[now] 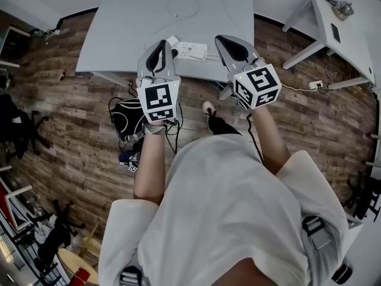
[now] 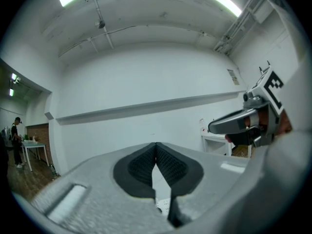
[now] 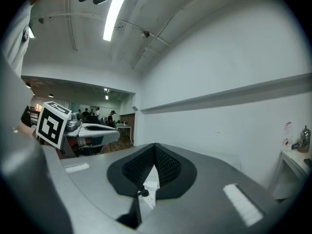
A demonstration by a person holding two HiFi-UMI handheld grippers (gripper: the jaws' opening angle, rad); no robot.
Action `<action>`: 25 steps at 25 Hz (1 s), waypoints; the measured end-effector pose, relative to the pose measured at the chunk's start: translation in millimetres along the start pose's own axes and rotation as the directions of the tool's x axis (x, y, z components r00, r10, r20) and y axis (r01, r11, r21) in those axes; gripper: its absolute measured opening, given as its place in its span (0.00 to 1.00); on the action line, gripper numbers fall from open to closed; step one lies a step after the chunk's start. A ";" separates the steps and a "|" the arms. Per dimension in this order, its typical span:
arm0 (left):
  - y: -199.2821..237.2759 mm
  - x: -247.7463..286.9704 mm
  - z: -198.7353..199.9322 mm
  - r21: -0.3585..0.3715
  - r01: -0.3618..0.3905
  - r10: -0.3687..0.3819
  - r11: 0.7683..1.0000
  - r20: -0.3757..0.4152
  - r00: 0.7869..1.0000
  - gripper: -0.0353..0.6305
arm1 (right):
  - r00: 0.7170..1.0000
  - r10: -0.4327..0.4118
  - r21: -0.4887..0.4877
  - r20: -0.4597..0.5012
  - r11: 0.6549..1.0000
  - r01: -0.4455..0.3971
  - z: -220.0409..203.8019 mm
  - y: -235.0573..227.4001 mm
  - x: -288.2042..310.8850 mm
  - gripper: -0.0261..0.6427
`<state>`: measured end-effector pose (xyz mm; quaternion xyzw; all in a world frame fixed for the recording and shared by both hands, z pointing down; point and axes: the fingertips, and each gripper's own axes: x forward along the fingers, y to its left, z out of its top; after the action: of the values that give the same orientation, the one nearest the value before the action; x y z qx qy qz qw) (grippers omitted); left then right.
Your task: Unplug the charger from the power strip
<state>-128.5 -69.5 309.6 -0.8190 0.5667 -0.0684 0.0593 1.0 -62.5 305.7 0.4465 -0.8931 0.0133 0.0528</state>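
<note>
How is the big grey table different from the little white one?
The grey table looks much bigger than the white table. The grey table sits straight ahead of the person; the white table stands off to the right, turned at an angle. The grey table holds a power strip and a looped white cable; the white table holds a small metal thing and a dark flat rectangle. Both stand on the wooden floor.

Left claw shut, right claw shut — level
</note>
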 end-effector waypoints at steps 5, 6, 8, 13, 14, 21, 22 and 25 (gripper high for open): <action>5.5 2.9 9.1 0.011 -0.006 0.006 1.000 0.015 1.000 0.06 | 1.000 -0.003 -0.008 0.005 1.000 0.003 7.7 -3.2 3.3 0.04; 5.6 3.3 10.5 0.013 -0.006 0.006 1.000 0.017 1.000 0.06 | 1.000 -0.003 -0.011 0.006 1.000 0.003 9.2 -3.6 3.7 0.04; 5.0 3.8 12.8 0.015 -0.004 0.004 1.000 0.020 1.000 0.06 | 1.000 -0.001 -0.020 0.008 1.000 0.001 11.3 -3.8 4.2 0.04; 2.9 4.6 14.1 0.014 0.000 -0.001 1.000 0.022 1.000 0.06 | 1.000 -0.001 -0.042 -0.003 0.999 0.001 9.7 -3.2 3.9 0.04; 2.6 5.1 13.6 0.013 0.001 -0.002 1.000 0.021 1.000 0.06 | 1.000 -0.002 -0.043 -0.004 0.999 0.001 9.2 -3.6 4.0 0.04; 2.9 3.4 8.4 0.006 0.002 -0.002 1.000 0.008 1.000 0.06 | 1.000 0.002 -0.030 -0.005 1.000 -0.002 5.5 -3.3 2.7 0.04; 2.8 3.2 7.5 0.004 0.003 -0.003 1.000 0.007 1.000 0.06 | 1.000 0.002 -0.029 -0.007 1.000 -0.002 4.5 -3.0 2.7 0.04; 0.2 4.8 4.9 0.001 0.009 -0.009 1.000 0.000 1.000 0.06 | 1.000 0.000 -0.024 -0.011 1.000 0.000 2.0 -5.1 2.4 0.04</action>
<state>-126.1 -73.9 305.0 -0.8215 0.5629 -0.0688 0.0593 3.5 -67.7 303.8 0.4457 -0.8930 0.0049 0.0632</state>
